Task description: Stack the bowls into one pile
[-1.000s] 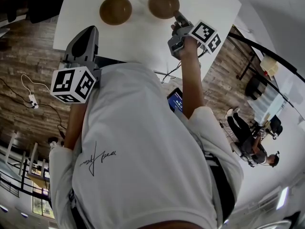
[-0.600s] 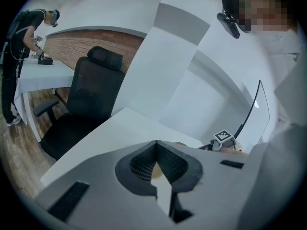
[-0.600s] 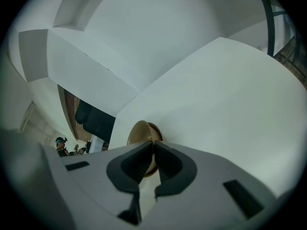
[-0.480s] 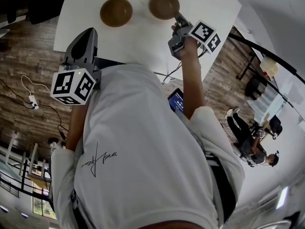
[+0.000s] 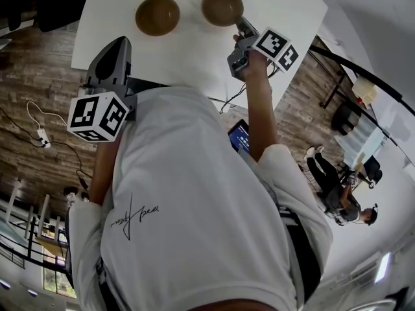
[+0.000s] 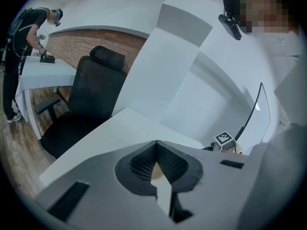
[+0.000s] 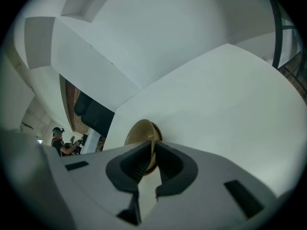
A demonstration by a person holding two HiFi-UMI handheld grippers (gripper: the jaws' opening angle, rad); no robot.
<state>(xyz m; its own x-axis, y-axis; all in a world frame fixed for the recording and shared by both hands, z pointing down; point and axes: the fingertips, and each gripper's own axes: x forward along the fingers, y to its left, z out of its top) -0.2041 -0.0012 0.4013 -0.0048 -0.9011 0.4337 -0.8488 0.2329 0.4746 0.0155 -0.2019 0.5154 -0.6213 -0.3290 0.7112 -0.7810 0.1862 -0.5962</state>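
Two brown bowls stand on the white table (image 5: 292,5): the left bowl (image 5: 157,14) sits flat and alone, while the right bowl (image 5: 221,6) is tipped. My right gripper (image 5: 240,23) is shut on the near rim of the right bowl. In the right gripper view the rim of that bowl (image 7: 142,132) is pinched edge-on between the jaws of the right gripper (image 7: 152,150). My left gripper (image 5: 118,44) hovers at the table's near edge, well short of the left bowl. The left gripper (image 6: 156,145) is shut with nothing in it.
A black office chair (image 6: 91,104) stands beyond the table's left side. A person (image 6: 19,56) works at another table far off. A phone (image 5: 238,135) hangs near my right arm. Cables (image 5: 39,131) lie on the wooden floor.
The right gripper has rolled slightly with the bowl's rim in it, and the bowl has tipped a little. The left gripper and the left bowl have not moved.
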